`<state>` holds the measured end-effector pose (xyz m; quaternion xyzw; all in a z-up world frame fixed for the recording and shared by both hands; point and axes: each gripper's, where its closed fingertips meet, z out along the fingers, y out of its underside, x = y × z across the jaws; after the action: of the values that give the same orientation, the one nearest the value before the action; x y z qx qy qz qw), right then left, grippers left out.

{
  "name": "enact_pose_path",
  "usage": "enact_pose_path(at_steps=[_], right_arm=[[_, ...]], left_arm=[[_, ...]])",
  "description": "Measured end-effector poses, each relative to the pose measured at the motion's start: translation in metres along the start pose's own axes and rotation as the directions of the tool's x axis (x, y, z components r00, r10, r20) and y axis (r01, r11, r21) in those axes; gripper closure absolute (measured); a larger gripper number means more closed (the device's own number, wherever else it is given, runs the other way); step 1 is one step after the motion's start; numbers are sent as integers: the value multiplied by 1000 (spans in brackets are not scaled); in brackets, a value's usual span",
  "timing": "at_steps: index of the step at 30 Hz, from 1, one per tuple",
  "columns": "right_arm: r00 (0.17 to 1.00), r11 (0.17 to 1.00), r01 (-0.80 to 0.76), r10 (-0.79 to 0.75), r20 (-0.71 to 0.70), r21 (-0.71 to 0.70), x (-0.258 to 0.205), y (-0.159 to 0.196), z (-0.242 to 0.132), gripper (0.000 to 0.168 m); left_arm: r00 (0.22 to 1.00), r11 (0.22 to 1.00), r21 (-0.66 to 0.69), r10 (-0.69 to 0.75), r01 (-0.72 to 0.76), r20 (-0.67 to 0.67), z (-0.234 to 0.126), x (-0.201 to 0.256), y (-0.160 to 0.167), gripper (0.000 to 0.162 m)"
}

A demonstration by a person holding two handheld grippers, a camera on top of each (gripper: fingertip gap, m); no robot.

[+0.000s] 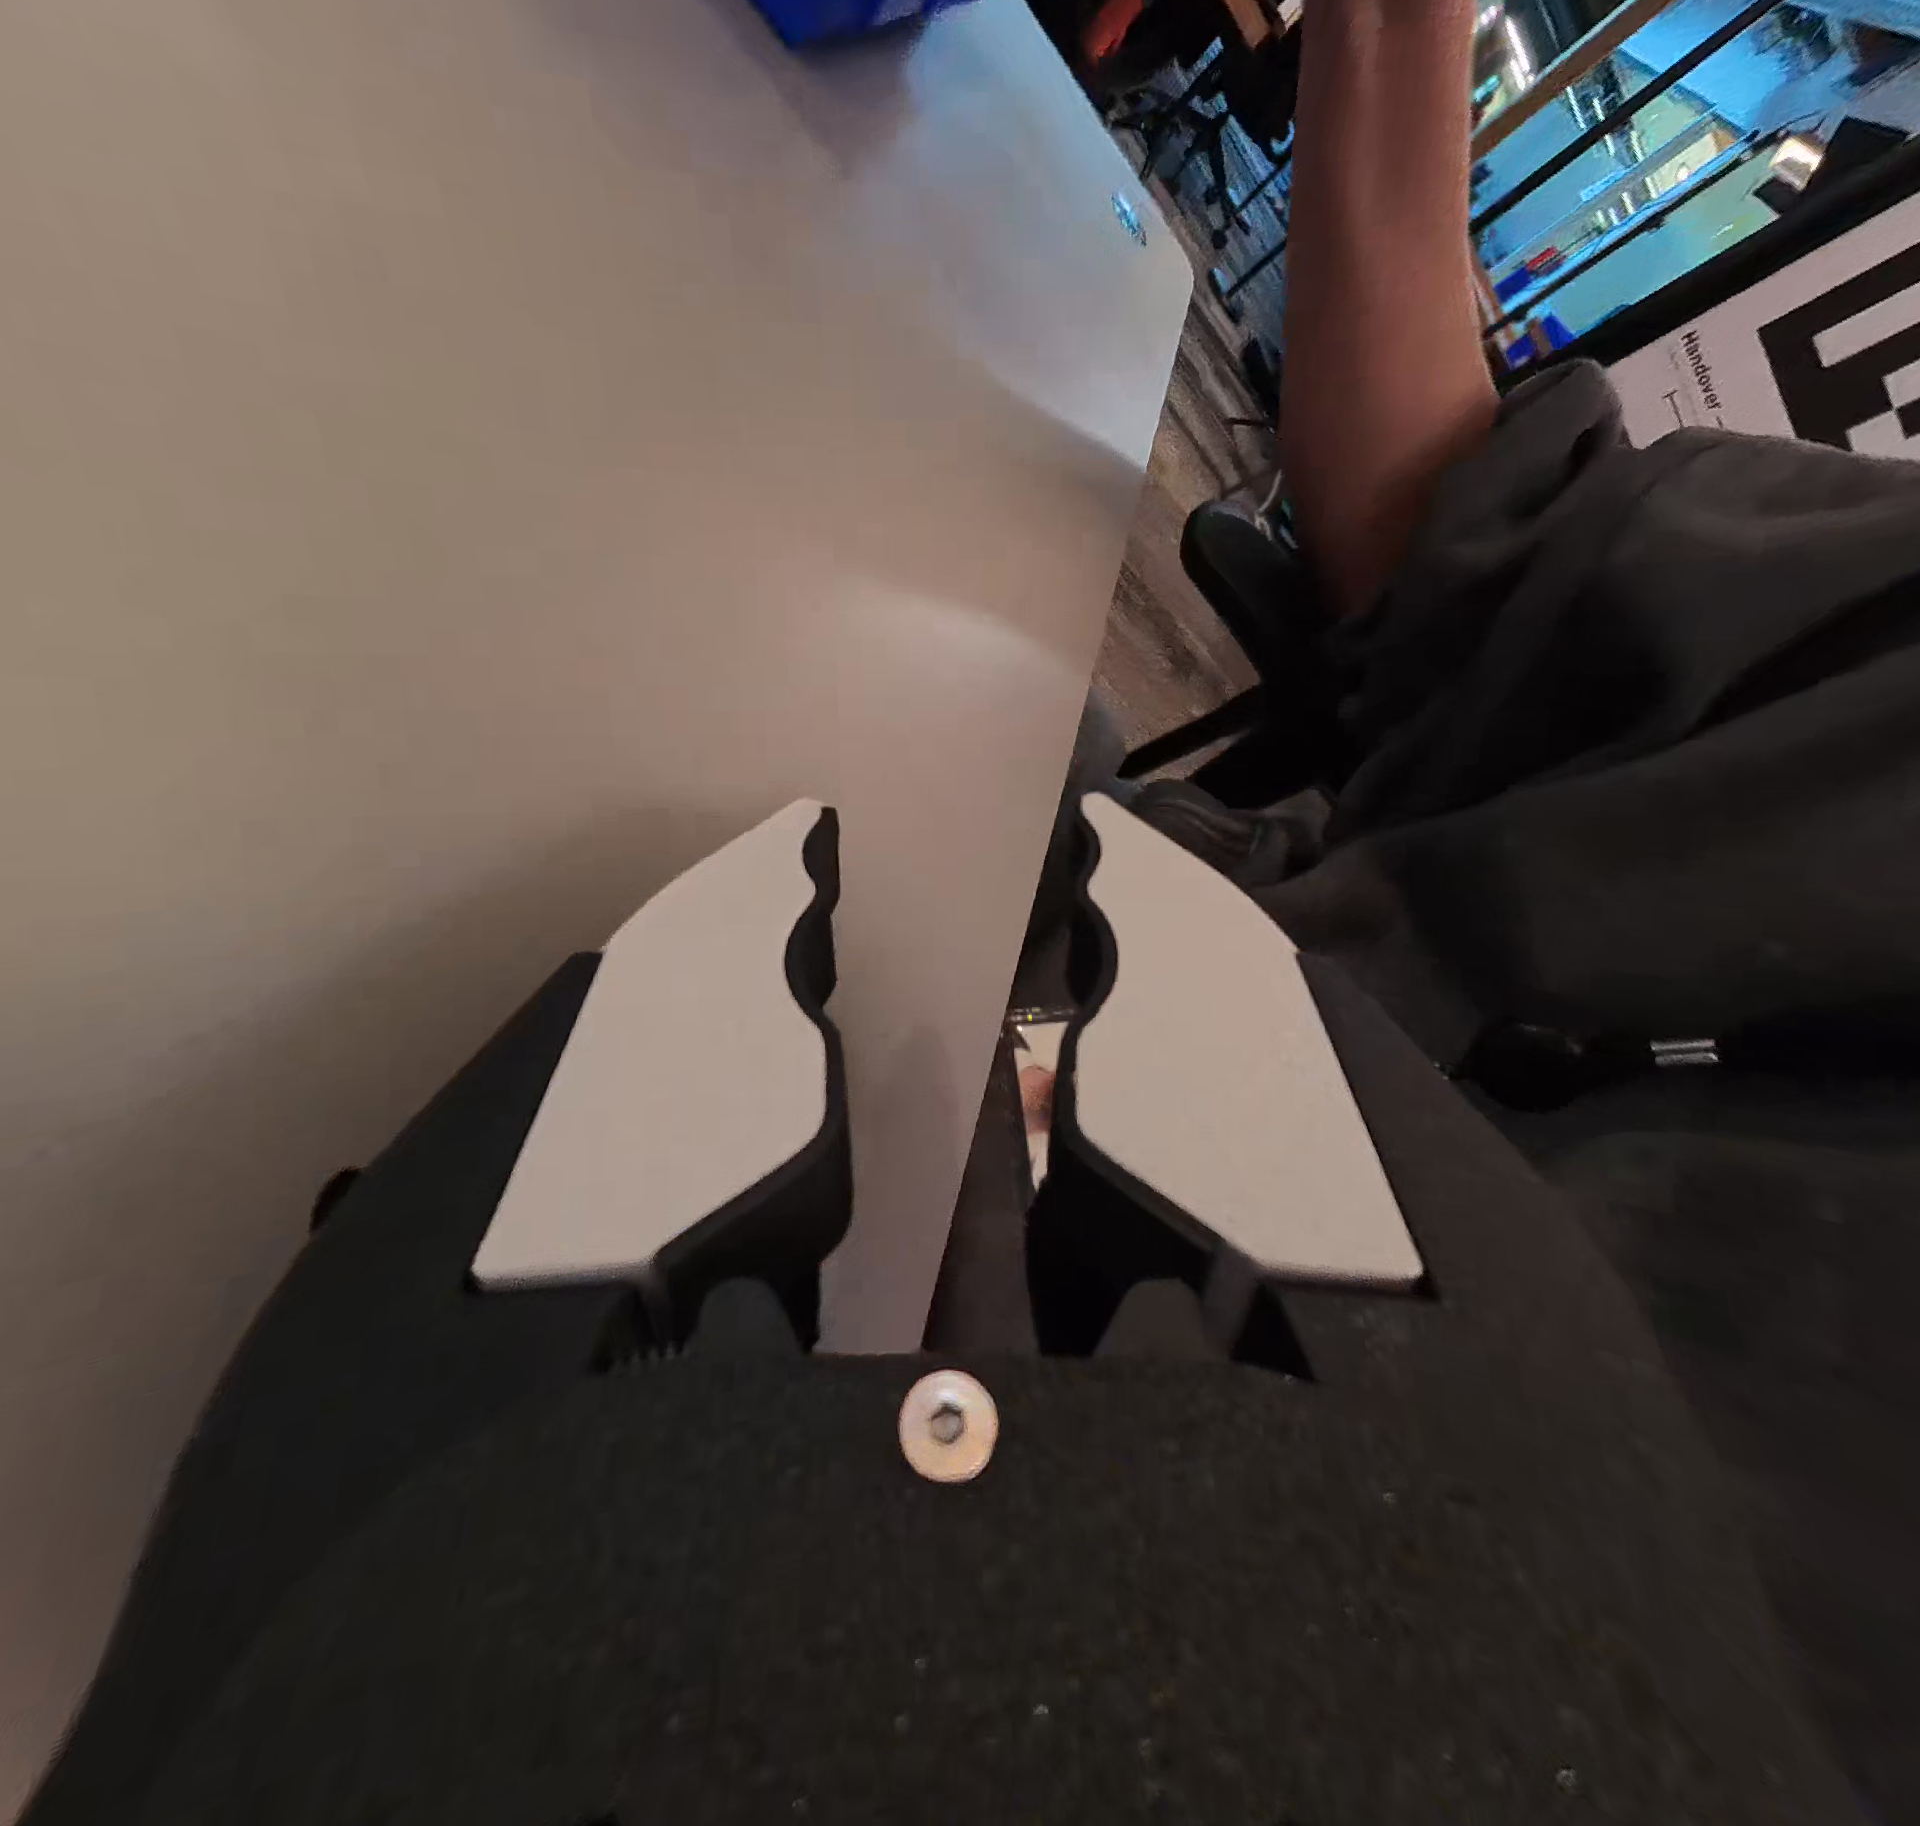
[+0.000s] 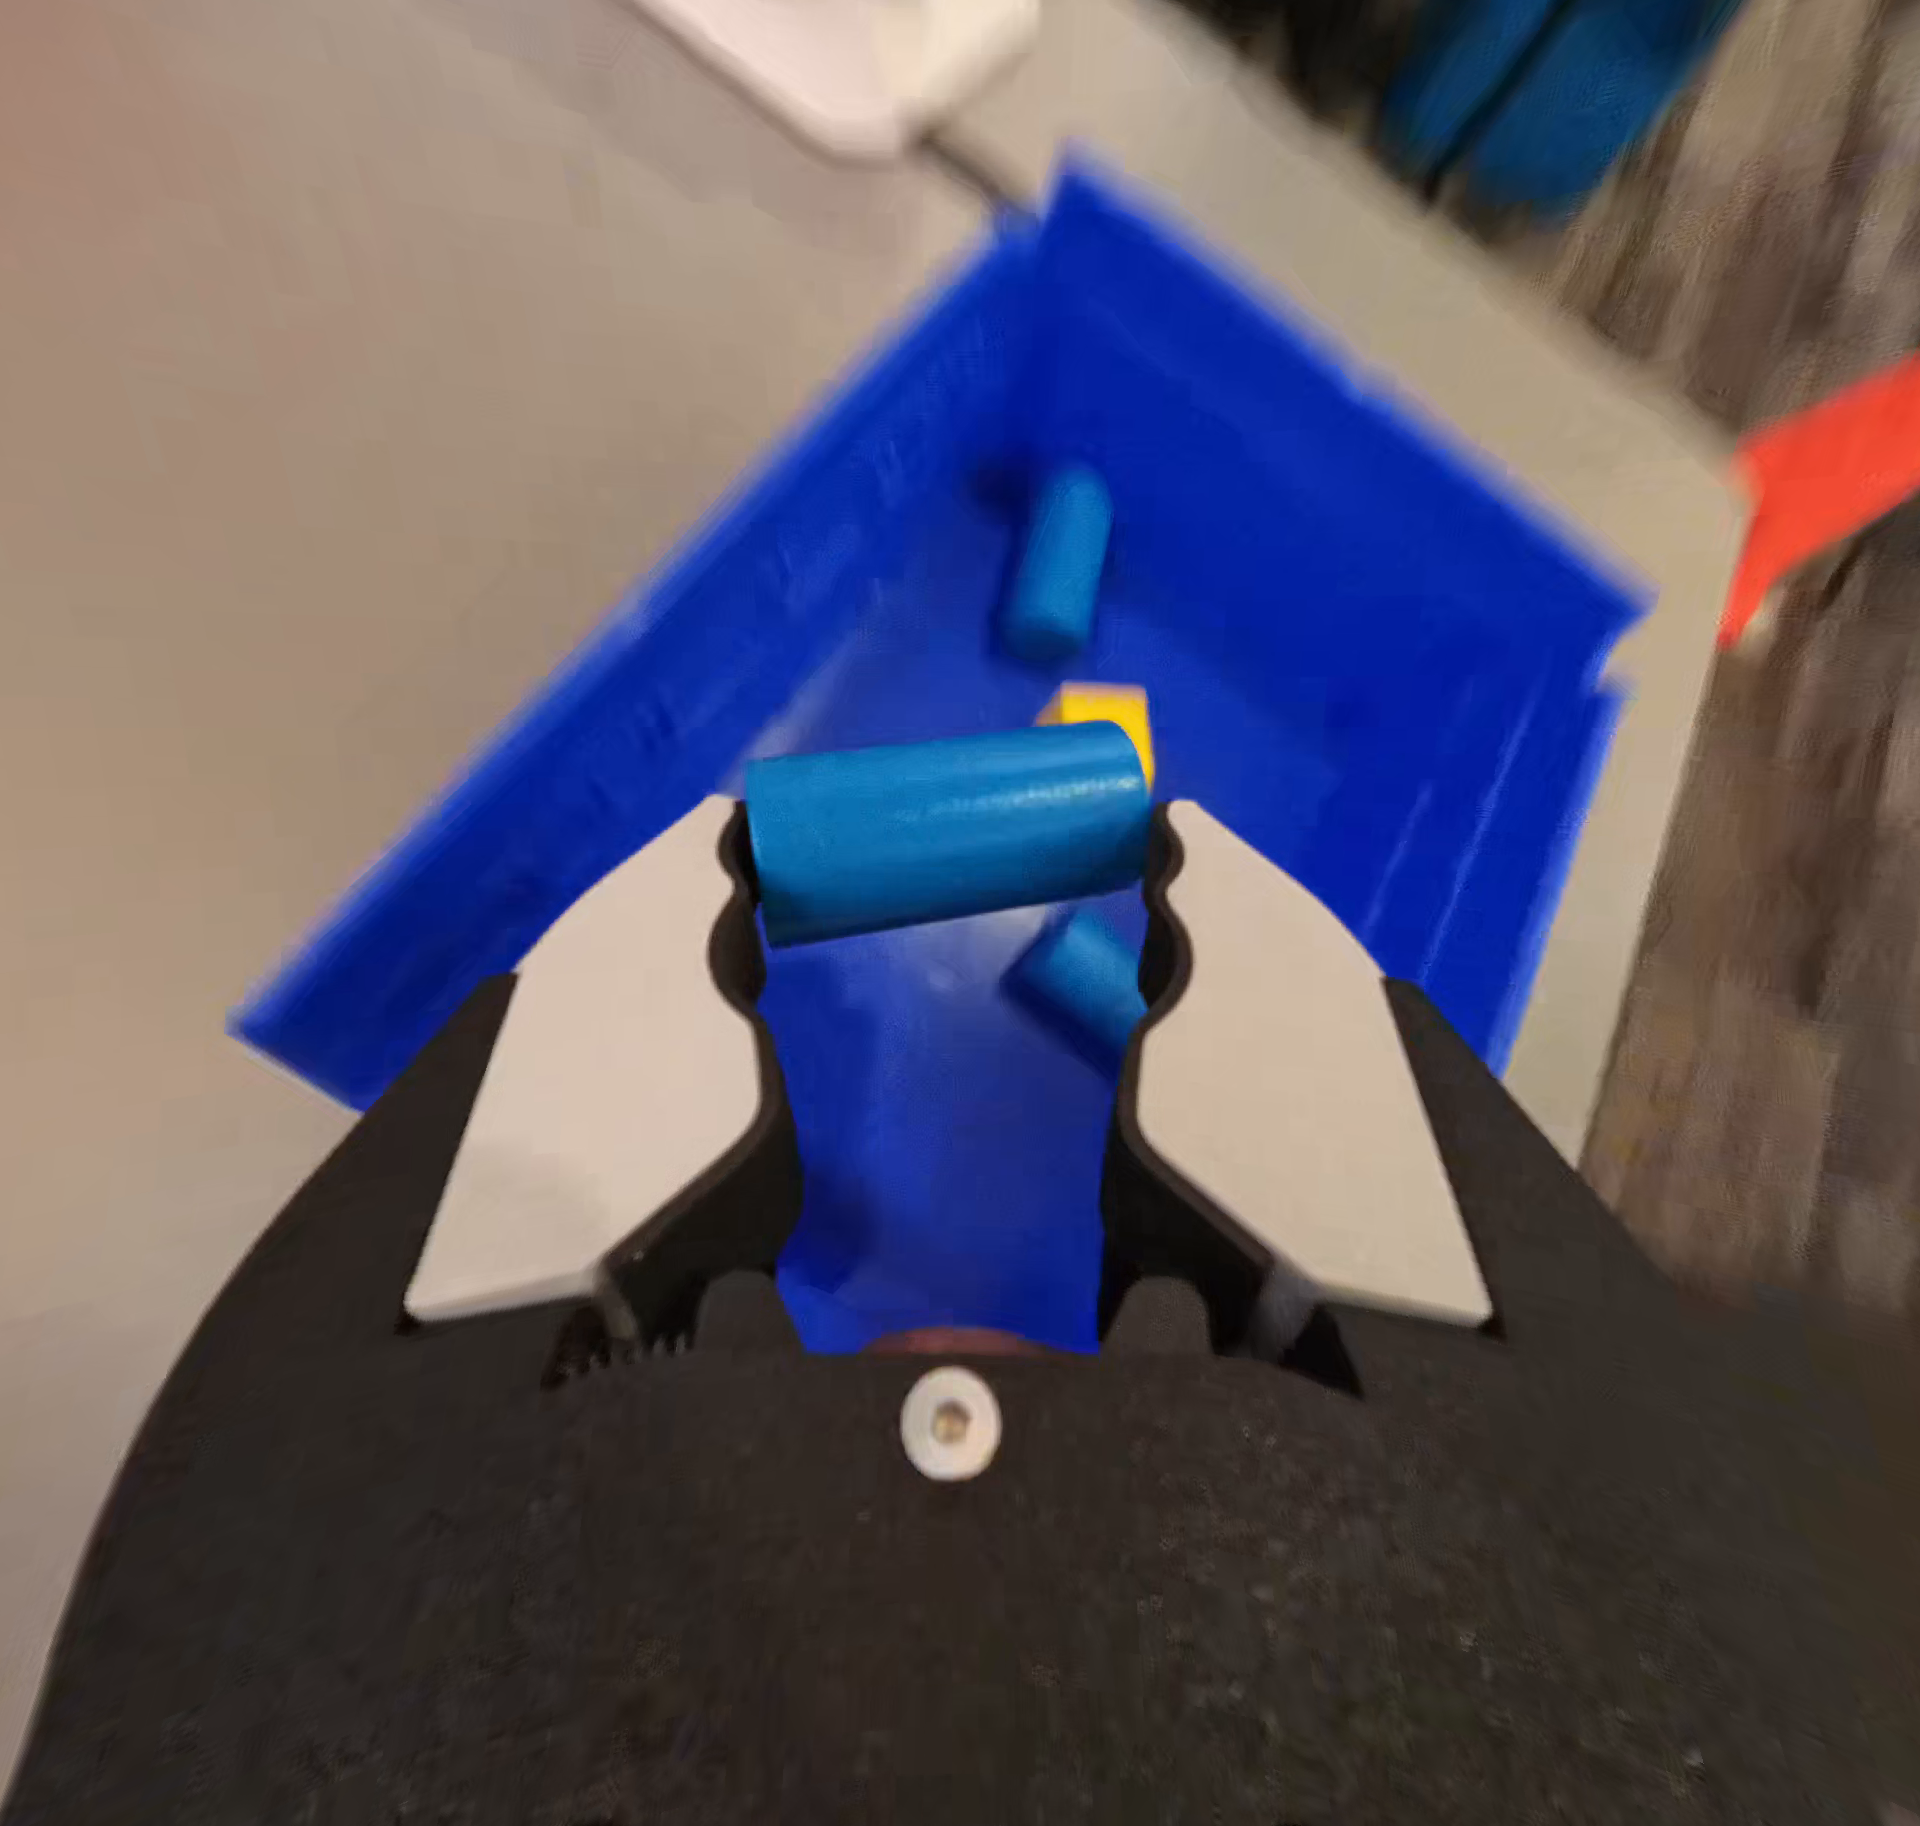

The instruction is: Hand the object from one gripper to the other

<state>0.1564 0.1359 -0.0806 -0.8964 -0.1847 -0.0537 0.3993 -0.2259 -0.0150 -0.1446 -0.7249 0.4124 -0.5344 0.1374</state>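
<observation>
Grey tabletop [image 2: 312,426], blue bin [image 2: 727,654] beneath right tool's [image 2: 948,831] clamped cylinder [image 2: 945,831]

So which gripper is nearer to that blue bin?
Right. The right gripper hovers over the blue bin, clamping a blue cylinder. The left gripper sits at the table's near edge, far away.

The left tool [image 1: 956,841] has its two fingers parted with nothing between them, a bare forearm [image 1: 1371,249] reaching past beyond it, while the right tool [image 2: 948,841] has its fingertips pressed against both ends of a load.
</observation>
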Motion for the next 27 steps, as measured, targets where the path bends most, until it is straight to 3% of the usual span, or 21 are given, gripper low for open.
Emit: enact_pose_path(at_steps=[3,10,17,27], right_arm=[[982,940,-171,186,25,-296,-7,52,28,96],[959,768,-222,285,9,-601,-46,82,42,96],[965,677,-162,261,28,-718,-62,91,41,97],[908,666,-168,392,149,-727,-70,94,47,96]], left_arm=[[999,999,32,39,-40,26,-3,-1,-12,121],[999,999,35,-39,40,-25,-4,-3,-10,121],[1000,999,16,-29,30,-3,-6,-5,-5,121],[1000,1000,6,-26,26,-5,-2,-2,-4,121]])
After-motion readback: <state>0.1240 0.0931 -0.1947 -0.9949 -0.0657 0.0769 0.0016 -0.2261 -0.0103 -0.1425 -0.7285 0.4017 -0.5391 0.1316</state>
